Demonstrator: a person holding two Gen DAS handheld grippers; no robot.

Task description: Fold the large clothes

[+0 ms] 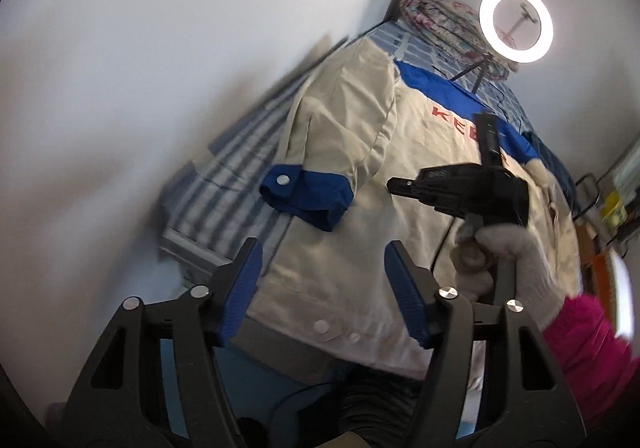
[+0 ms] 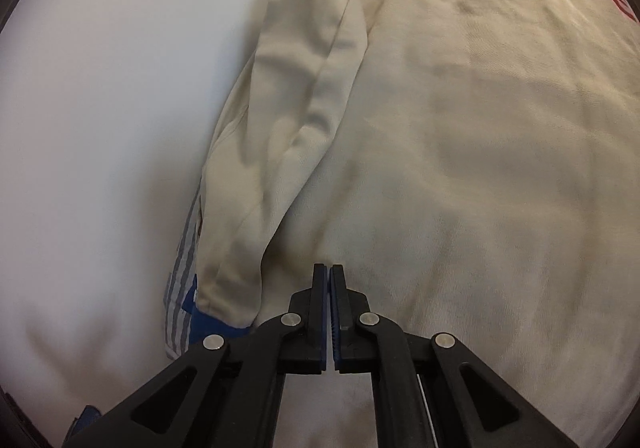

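A beige work jacket [image 1: 352, 176] with blue trim and red lettering lies back-up on a striped bed. Its left sleeve [image 1: 344, 136] is folded over the back, the blue cuff [image 1: 304, 196] on top. My left gripper [image 1: 320, 288] is open and empty above the jacket's lower hem. The right gripper [image 1: 404, 184] shows in the left wrist view, held by a white-gloved hand [image 1: 516, 260] over the jacket's middle. In the right wrist view the jacket [image 2: 460, 128] fills the frame with the folded sleeve [image 2: 288, 120] at left. My right gripper [image 2: 329, 276] is shut, with nothing seen between its fingers, just above the fabric.
A white wall [image 1: 160, 48] runs along the bed's left side. The striped bedsheet [image 1: 236, 152] shows beside the jacket. A folded floral quilt [image 1: 440, 24] and a ring light [image 1: 516, 24] on a tripod stand at the bed's far end. Furniture [image 1: 616, 192] stands at right.
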